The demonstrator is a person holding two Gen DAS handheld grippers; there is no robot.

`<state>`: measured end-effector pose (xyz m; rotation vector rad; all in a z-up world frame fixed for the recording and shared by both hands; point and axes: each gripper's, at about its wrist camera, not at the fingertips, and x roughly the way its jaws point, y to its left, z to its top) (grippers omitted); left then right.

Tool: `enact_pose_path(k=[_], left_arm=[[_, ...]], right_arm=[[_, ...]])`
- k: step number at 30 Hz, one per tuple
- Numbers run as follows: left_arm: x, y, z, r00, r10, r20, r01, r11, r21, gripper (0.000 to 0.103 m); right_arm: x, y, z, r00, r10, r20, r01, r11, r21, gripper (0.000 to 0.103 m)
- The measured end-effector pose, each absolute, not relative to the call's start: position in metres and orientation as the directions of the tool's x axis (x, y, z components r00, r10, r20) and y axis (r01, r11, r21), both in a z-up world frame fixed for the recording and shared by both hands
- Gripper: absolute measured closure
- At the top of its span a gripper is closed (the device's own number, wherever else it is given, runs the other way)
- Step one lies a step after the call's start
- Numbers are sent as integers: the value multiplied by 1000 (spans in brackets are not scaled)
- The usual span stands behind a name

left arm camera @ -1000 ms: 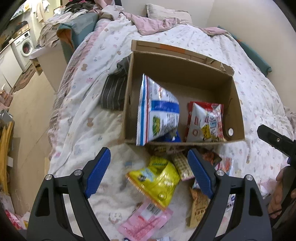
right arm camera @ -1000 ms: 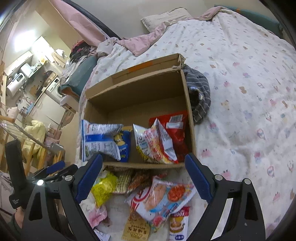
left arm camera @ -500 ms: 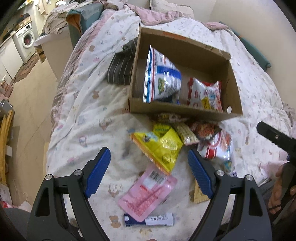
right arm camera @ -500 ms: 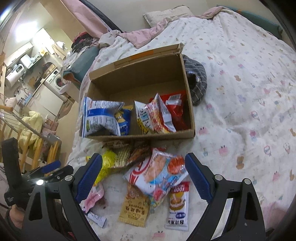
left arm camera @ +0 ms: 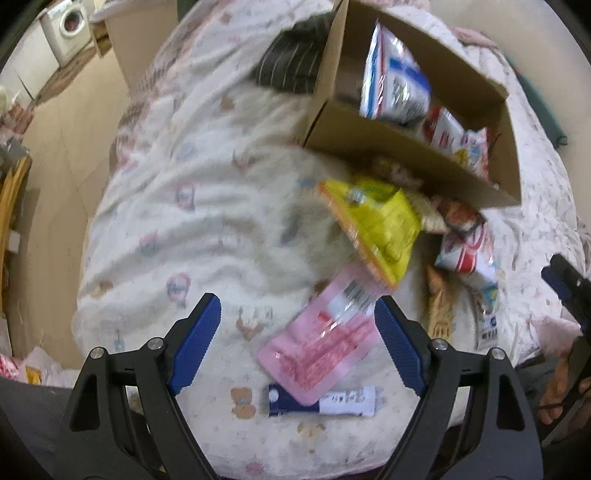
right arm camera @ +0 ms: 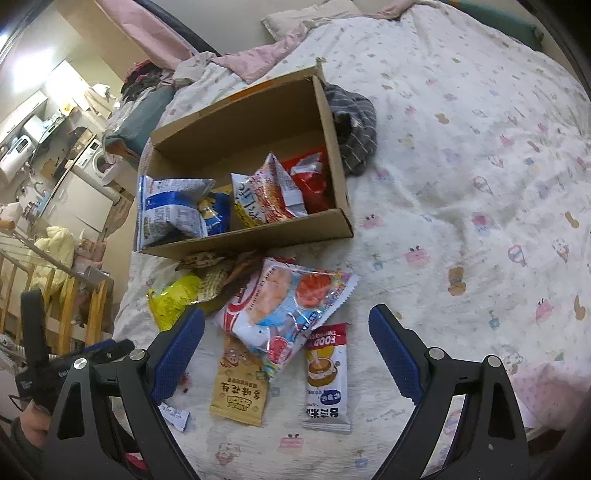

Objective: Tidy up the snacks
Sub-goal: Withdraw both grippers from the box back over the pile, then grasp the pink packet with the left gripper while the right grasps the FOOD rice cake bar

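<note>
A cardboard box [right arm camera: 258, 236] [left arm camera: 388, 147] lies on the bed and holds a blue-white bag [right arm camera: 170, 210], an orange-white bag [right arm camera: 269, 195] and a red bag [right arm camera: 314, 181]. Loose snacks lie in front of it: a yellow bag [left arm camera: 376, 225], a pink packet [left arm camera: 325, 343], a blue-white bar [left arm camera: 321, 400], a big red-white bag [right arm camera: 288, 306], a yellow packet [right arm camera: 240, 391] and a red-white sachet [right arm camera: 327, 376]. My left gripper [left arm camera: 297, 347] is open and empty above the pink packet. My right gripper [right arm camera: 286, 350] is open and empty above the big bag.
A grey striped cloth [right arm camera: 354, 129] lies beside the box's far end. The bed's edge drops to the floor on the left [left arm camera: 74, 184]. A washing machine [left arm camera: 70, 26] and a wooden rack [right arm camera: 55, 295] stand beyond it.
Both grippers have drawn back from the box toward the near end of the bed, so more loose snacks show. Both stay open and empty.
</note>
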<state>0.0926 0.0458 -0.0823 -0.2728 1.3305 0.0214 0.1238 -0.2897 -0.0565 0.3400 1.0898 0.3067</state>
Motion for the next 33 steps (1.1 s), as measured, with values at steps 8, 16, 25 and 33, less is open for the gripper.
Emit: enact_pose_path(k=[8,16,25,33], left_arm=[[89,13,-108,137,-174,-975,-60,981,-183,20],[107,-8,-134,65,-169,-983,35,985,-167,25],[97,-5,-95,158,-185,-970,63,982,-177,57],[73,-6,-65,181,-236,-955,85,971,-224,62]], right_arm=[[128,-277,-58,417,411,-811,-95,907,411,10],[125,-273,-58,409,406,-817,-109,911,398,10],[124,-285,-57,417,413,-809,-82,904,419,10],[131,-304,-66,392,464,-794,2,863,505,10]])
